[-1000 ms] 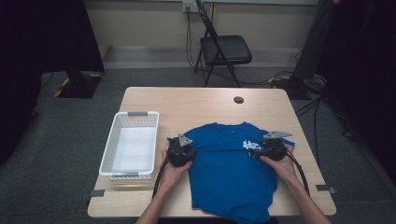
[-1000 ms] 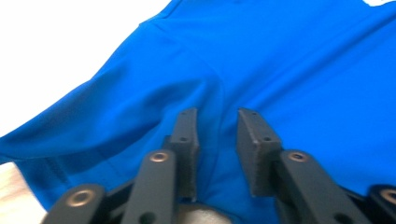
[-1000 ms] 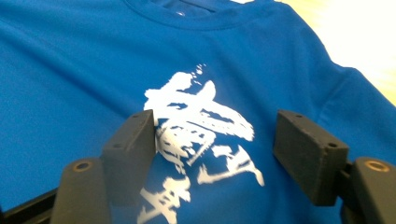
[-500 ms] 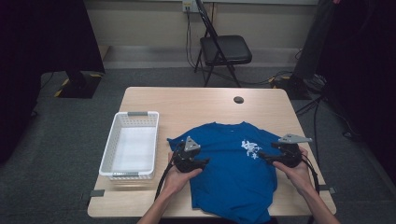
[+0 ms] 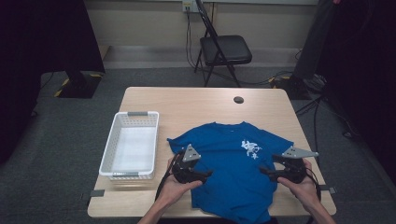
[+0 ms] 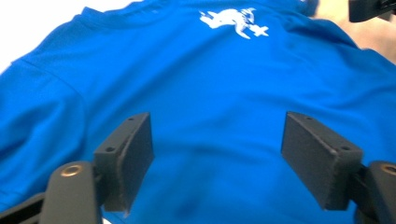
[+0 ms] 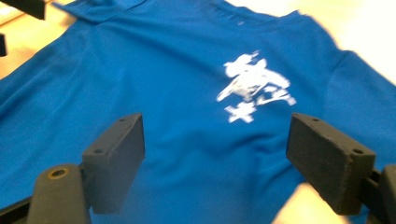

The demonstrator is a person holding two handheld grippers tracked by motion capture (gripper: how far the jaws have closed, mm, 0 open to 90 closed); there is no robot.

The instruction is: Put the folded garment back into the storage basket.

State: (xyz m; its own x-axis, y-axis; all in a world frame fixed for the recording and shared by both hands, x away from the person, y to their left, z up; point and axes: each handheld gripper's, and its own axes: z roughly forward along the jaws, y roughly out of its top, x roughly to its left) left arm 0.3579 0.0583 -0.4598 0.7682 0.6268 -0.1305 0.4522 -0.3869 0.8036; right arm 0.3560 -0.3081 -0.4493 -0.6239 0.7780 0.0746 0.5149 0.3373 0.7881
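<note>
A blue T-shirt (image 5: 229,158) with a white chest print (image 5: 250,148) lies spread flat on the wooden table (image 5: 196,102), its hem at the near edge. My left gripper (image 5: 205,173) hovers over the shirt's left side, pointing right. My right gripper (image 5: 265,171) hovers at the shirt's right side, pointing left. Both sets of jaws have just been opening and stand apart with nothing between them. In the left gripper view, the left gripper (image 6: 217,158) looks across the shirt (image 6: 196,70). In the right gripper view, the right gripper (image 7: 215,158) faces the print (image 7: 254,86).
An empty white mesh basket (image 5: 109,149) stands on the table's left part, beside the shirt's sleeve. A small black disc (image 5: 238,99) lies near the far edge. A folding chair (image 5: 224,49) stands behind the table. Bare tabletop lies beyond the shirt's collar.
Both hands have drawn back from the shirt's sleeves toward the near edge and risen a little. Both pairs of jaws have spread wider. The shirt stays flat.
</note>
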